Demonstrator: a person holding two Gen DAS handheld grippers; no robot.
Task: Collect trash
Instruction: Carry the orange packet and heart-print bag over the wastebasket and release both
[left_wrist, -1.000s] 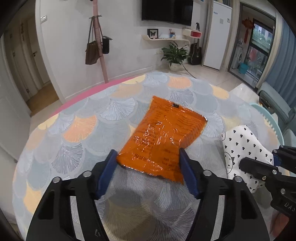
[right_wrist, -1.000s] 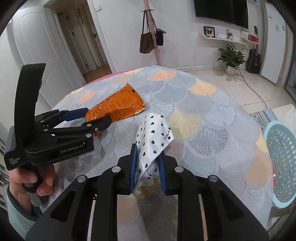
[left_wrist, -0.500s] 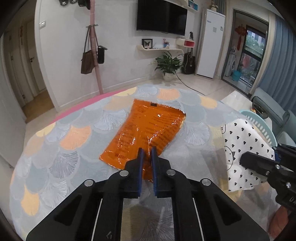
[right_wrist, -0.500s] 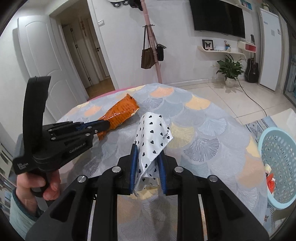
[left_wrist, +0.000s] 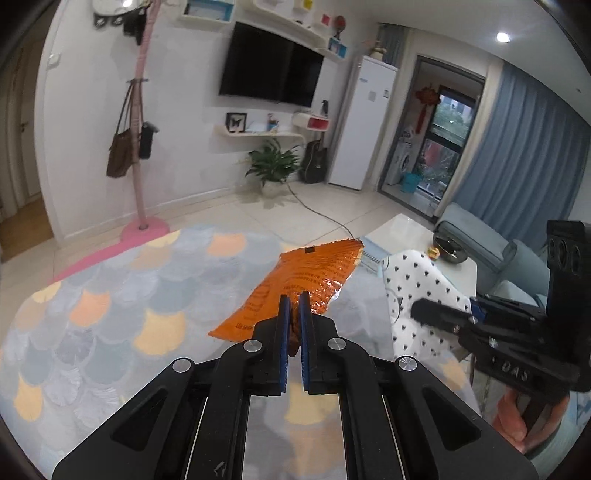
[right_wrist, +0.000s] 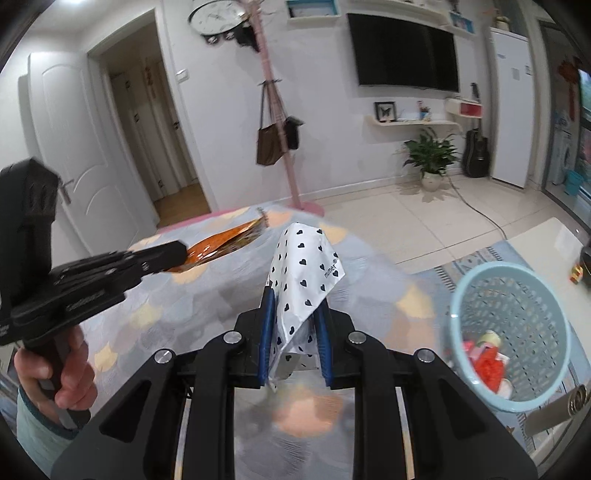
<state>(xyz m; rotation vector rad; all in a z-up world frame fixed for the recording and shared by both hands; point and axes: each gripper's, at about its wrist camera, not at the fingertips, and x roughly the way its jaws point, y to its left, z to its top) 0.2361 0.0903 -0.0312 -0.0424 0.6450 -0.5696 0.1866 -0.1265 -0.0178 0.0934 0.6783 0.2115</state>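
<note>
Here the left tongs (left_wrist: 294, 314) are clamped on the near edge of an orange wrapper (left_wrist: 306, 280), held above the patterned rug (left_wrist: 110, 314). Alongside, the right tongs (right_wrist: 294, 310) pinch a white heart-print wrapper (right_wrist: 304, 266); a blue basket (right_wrist: 517, 332) sits just right.

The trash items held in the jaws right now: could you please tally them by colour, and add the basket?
Orange wrapper: 1, pinched by the left gripper
White wrapper with black hearts: 1, pinched by the right gripper
Light blue basket: 1, with some trash inside
Total: 3
</note>
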